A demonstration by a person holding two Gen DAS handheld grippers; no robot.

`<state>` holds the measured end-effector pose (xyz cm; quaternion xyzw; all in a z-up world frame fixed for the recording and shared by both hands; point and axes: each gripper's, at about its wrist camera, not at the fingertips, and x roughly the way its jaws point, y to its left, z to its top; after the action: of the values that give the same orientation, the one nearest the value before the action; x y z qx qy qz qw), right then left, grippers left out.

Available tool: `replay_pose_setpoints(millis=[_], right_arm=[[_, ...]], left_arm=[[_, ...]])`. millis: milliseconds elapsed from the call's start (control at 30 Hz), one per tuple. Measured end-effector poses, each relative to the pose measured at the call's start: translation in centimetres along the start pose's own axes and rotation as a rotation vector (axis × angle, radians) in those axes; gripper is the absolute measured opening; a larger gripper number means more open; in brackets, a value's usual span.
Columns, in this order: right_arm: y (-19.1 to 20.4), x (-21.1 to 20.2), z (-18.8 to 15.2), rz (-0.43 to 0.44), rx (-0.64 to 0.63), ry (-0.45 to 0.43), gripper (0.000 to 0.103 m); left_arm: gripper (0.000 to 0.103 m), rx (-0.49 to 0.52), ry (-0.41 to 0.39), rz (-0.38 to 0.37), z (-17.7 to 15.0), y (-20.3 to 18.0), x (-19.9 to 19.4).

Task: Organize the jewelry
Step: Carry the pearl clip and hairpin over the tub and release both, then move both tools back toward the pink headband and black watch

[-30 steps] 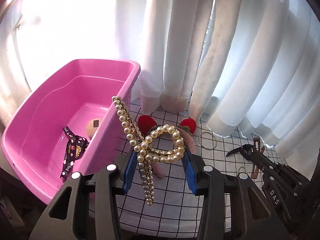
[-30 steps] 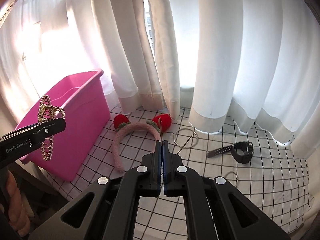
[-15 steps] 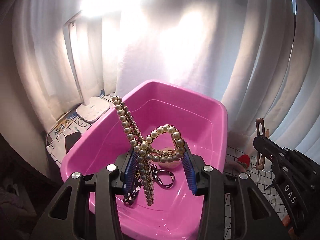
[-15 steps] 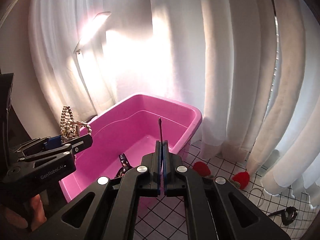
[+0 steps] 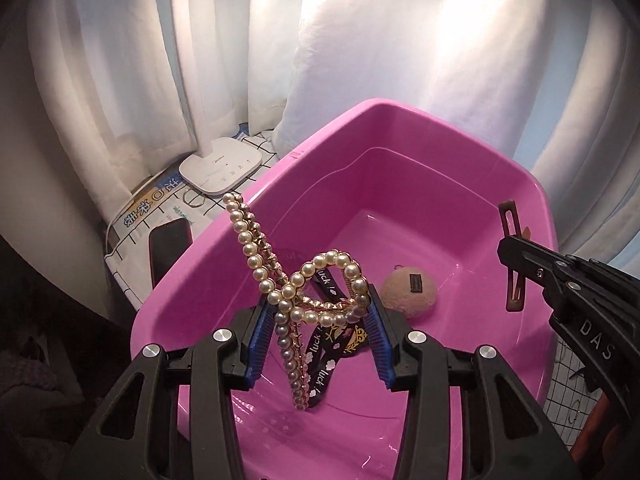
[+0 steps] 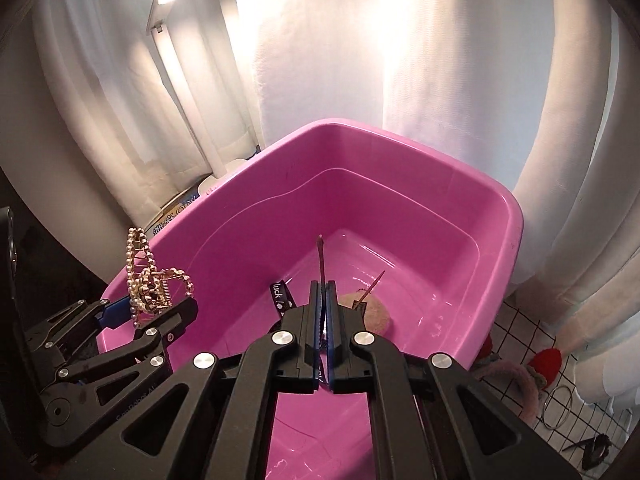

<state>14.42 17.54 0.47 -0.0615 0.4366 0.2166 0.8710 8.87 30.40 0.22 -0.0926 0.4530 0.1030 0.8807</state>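
White curtains point(image 5: 400, 60) back a grid-patterned cloth point(image 6: 532, 332) bearing one pink tub point(image 5: 460, 148). Nearest, the left gripper point(image 5: 318, 320) clamps one pearl hair claw point(image 5: 304, 280) over the tub, while the right gripper point(image 6: 323, 300), jaws nearly closed, pinches one brown hair clip point(image 5: 513, 256) above the tub. Farther in, the tub floor holds one black printed ribbon point(image 5: 324, 360) and one beige puff point(image 5: 408, 292); one white lamp base point(image 5: 220, 168) stands beyond.

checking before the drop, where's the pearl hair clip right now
In the left wrist view the pearl hair clip sits clamped in the left gripper, above the pink tub.
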Motion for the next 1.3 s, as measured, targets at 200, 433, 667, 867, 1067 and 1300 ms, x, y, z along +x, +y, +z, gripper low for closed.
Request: replay_pose_setpoints(millis=[200,433,667,867,1067,1300], right_arm=[[-0.2,0.7,0.0,-0.034,-0.007,0.016,0.052],[-1.3,0.8,-0.1,-0.039,0.02,0.028,0.052],[-2.1,-0.2,-0.2,-0.042,0.037,0.004,0.052],[-2.9,-1.7,-0.6,-0.043,0.05,-0.029,0.052],[-4.2,-3.9,-1.4,-0.056,0.064,-0.062,0.052],[-6.9,-7.1,-3.8,-0.082,0.118,-0.105,0.053]], left_arm=[[0.043,-0.028,0.071,-0.018,-0.3,0.7,1.4],[0.092,-0.013,0.001,0.026,0.1,0.5,0.2],[0.091,0.014,-0.037,0.048,0.8,-0.4,-1.0],[0.091,0.018,-0.051,0.049,0.6,-1.3,-2.0],[0.091,0.03,-0.077,0.035,0.4,-3.0,-3.7],[0.091,0.071,-0.107,-0.014,-0.3,-6.3,-5.7]])
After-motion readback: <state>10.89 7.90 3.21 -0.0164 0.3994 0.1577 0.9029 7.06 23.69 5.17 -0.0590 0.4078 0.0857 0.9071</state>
